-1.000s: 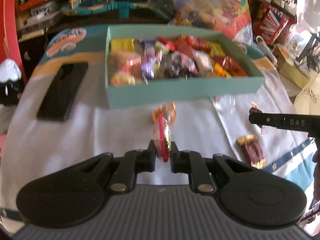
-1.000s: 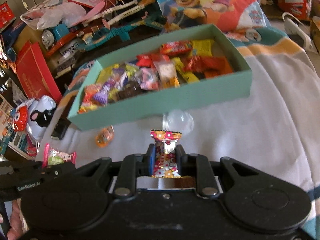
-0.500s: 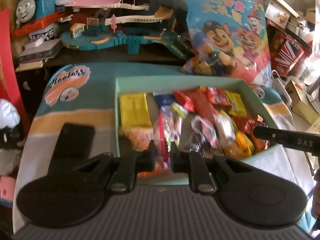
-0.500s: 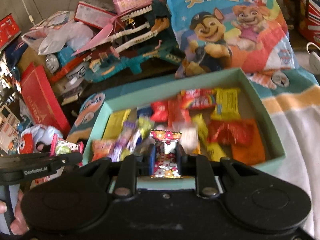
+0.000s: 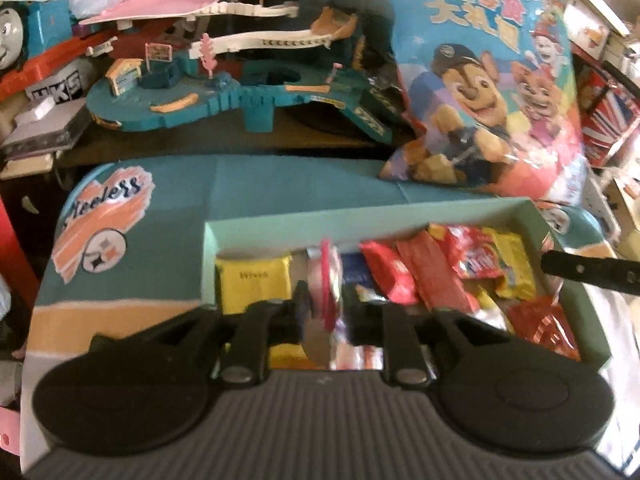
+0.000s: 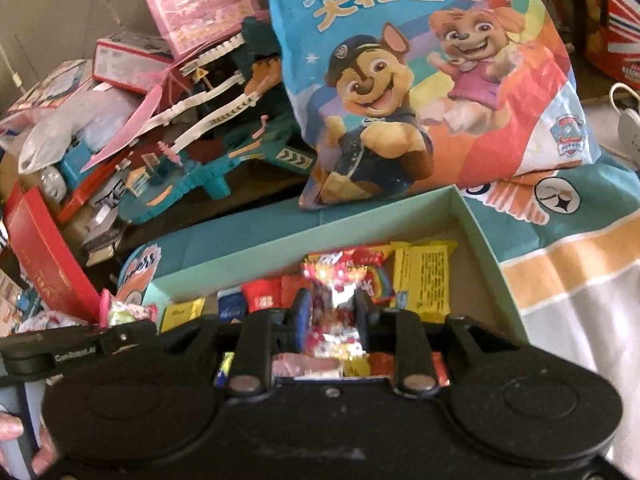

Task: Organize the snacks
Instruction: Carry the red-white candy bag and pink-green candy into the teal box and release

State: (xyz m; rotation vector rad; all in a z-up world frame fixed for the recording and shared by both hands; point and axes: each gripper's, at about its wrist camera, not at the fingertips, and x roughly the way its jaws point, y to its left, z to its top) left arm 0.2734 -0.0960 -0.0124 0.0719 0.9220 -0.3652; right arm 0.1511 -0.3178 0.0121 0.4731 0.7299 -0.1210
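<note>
Between right tool's (image 6: 331, 312) fingers, candy (image 6: 334, 300).

A teal-and-orange cloth (image 6: 580, 240) carries the snack box (image 6: 486, 240) and cartoon bag (image 6: 420, 80)

The left gripper (image 5: 325, 312) view is smeared by motion blur, so the pink-edged snack (image 5: 326, 280) between its fingers cannot be identified, and whether the pads touch it is unclear. The gripper body hides the near wall of the mint box (image 5: 280, 222) and the wrappers below. In the right wrist view, the right gripper (image 6: 332, 316) covers the box's front row; print on the glossy candy packet (image 6: 334, 304) is glare-washed. The toy train (image 5: 12, 36) is cut by the frame edge.
</note>
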